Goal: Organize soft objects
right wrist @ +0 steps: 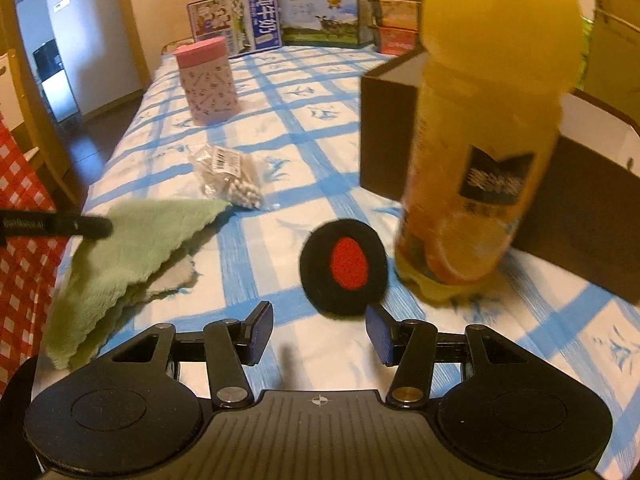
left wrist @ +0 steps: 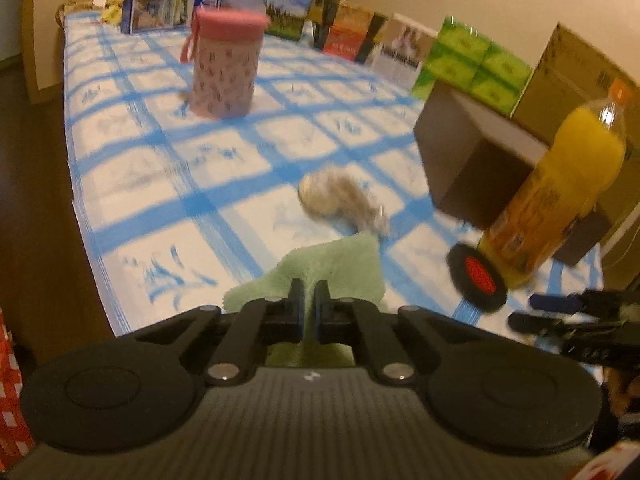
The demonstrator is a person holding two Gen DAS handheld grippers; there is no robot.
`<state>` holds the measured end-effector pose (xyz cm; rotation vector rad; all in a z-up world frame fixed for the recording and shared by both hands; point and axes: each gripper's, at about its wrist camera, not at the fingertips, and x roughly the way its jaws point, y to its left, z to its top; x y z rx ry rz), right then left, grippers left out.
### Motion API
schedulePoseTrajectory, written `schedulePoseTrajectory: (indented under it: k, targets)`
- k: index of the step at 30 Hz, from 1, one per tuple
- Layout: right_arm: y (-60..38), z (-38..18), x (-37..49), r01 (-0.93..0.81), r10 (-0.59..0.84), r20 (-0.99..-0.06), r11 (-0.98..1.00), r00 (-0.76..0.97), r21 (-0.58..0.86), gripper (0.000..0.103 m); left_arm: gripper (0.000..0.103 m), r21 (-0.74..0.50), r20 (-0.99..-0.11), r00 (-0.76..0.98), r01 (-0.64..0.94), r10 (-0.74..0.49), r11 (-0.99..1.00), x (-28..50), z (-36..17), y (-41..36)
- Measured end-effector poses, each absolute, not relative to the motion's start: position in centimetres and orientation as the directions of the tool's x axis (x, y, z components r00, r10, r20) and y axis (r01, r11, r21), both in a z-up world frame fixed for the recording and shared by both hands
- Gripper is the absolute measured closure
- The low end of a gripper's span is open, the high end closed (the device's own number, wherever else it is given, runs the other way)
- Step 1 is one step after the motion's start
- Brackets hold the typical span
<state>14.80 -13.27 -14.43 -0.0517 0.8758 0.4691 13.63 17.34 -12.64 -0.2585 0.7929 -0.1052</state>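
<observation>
Left gripper (left wrist: 308, 296), bottom centre of left wrist view: jaws pressed together, pinching a fold of the green cloth (left wrist: 320, 268). Cloth bunches up ahead of the fingers and a strip of it runs down between them. In right wrist view the same cloth (right wrist: 132, 248) is at left of frame, one edge lifted toward the dark gripper tip at mid left, rest draped on the blue-and-white checked tablecloth (right wrist: 280, 120), w/ a paler layer showing under it.

Right gripper (right wrist: 320, 332), bottom centre of right wrist view: jaws spread, blue pads apart, nothing between them, only tablecloth. Just beyond its tips lies the black round pad w/ red centre (right wrist: 344, 268), flat on the cloth, not touched. Orange juice bottle (right wrist: 480, 152) stands upright just right of the pad, blurred; dark box (right wrist: 580, 200) behind it.

Plastic bag of small whitish bits (right wrist: 232, 176) lies centre-left, just past the green cloth's far corner. Pink-lidded cylindrical container (right wrist: 208, 80) upright, upper left, well apart from the rest. Row of printed cartons (right wrist: 280, 20) along the table's far edge, top of frame.

Left wrist view: right gripper's blue-padded fingers show at lower right edge, near the black pad (left wrist: 476, 276).
</observation>
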Motion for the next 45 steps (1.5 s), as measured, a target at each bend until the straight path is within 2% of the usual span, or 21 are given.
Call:
schedulePoseTrajectory:
  k: [4,9,19,20,21,22,26,32,38,41,44,45]
  targets:
    - [-12.1,-14.3,15.4,-0.445,0.392,-0.738,0.885,0.548,0.139,0.051,0.099,-0.276,-0.626,0.761,-0.011,-0.171,0.961,13.6,-9.8,18.5]
    - [-9.8,-14.0,17.2,-0.494,0.428,-0.710,0.860,0.560,0.129,0.051,0.099,-0.229,-0.569,0.818,-0.065,-0.080,0.971,14.5,-7.0,19.6]
    - [-1.3,-14.8,22.6,-0.604,0.494,-0.648,0.794,0.579,0.066,0.052,0.099,-0.200,-0.593,0.804,-0.094,-0.044,0.975,17.5,-8.2,19.6]
    - [-0.5,-15.1,23.1,-0.607,0.493,-0.648,0.792,0.581,0.059,0.053,0.099,-0.200,-0.596,0.802,-0.093,-0.046,0.975,17.3,-8.4,19.6]
    - [0.2,-15.6,23.7,-0.610,0.491,-0.650,0.791,0.580,0.053,0.079,0.099,-0.201,-0.599,0.800,-0.093,-0.047,0.975,17.4,-8.5,19.6]
    - [0.7,-16.0,24.1,-0.612,0.483,-0.657,0.790,0.579,0.042,0.094,0.099,-0.201,-0.601,0.798,-0.094,-0.047,0.975,17.3,-8.6,19.6]
    - [1.3,-17.0,25.4,-0.614,0.468,-0.680,0.789,0.565,0.033,0.097,0.099,-0.213,-0.600,0.798,-0.089,-0.058,0.973,16.9,-8.4,19.2]
    - [-3.2,-13.4,23.3,-0.585,0.547,-0.611,0.794,0.572,0.163,0.097,0.099,-0.274,-0.579,0.803,-0.025,-0.144,0.961,15.2,-6.7,17.1]
    - [-8.7,-10.8,19.0,-0.526,0.551,-0.626,0.812,0.552,0.252,0.097,0.099,-0.354,-0.600,0.754,0.049,-0.267,0.934,12.1,-6.5,14.2]
    - [-11.3,-10.5,16.4,-0.489,0.522,-0.652,0.834,0.550,0.255,0.097,0.095,-0.335,-0.680,0.684,0.031,-0.264,0.942,11.7,-8.6,12.8]
    - [-13.7,-11.1,14.6,-0.446,0.481,-0.690,0.860,0.541,0.249,0.097,0.078,-0.261,-0.752,0.629,-0.006,-0.199,0.965,12.0,-11.0,11.7]
    - [-14.5,-11.4,14.2,-0.426,0.466,-0.705,0.869,0.535,0.252,0.097,0.069,-0.219,-0.768,0.620,-0.021,-0.159,0.976,12.2,-11.5,11.4]
